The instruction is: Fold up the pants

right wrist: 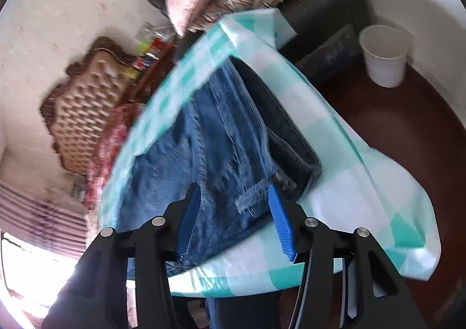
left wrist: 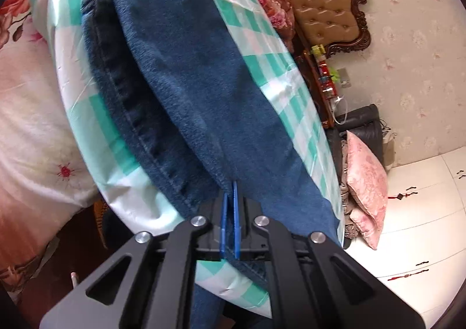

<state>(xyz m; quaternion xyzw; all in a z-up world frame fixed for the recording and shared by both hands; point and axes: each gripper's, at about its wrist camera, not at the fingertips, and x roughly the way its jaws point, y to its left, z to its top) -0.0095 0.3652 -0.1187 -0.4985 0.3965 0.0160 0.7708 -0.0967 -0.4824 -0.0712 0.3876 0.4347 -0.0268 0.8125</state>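
Well, the biggest thing here is the tabletop, draped in a green-and-white checked cloth, and the pants, blue denim, lie along it taking up most of its length. Their long axis runs from the near edge, where the tongs work, straight away to the far edge, where a stitched hem sits; they look already doubled lengthwise, one leg stacked on the other, with a darker seam edge showing along one side. At the near edge some denim spills over and hangs below the tabletop. The left tongs are pressed together, pinching a fold of denim close to that near edge. The right tongs stand spread, with the waist end and a belt loop lying between the pads but not squeezed; the picture from that side is blurred. To do this step well, I'd judge the right tongs should settle over both layers at the waistband and close fully before anything lifts, matching the left grip so the two corners rise level. Then the near end could be carried along the long axis toward the far hem, keeping the edges aligned and the hanging part from dragging the cloth off the tabletop.
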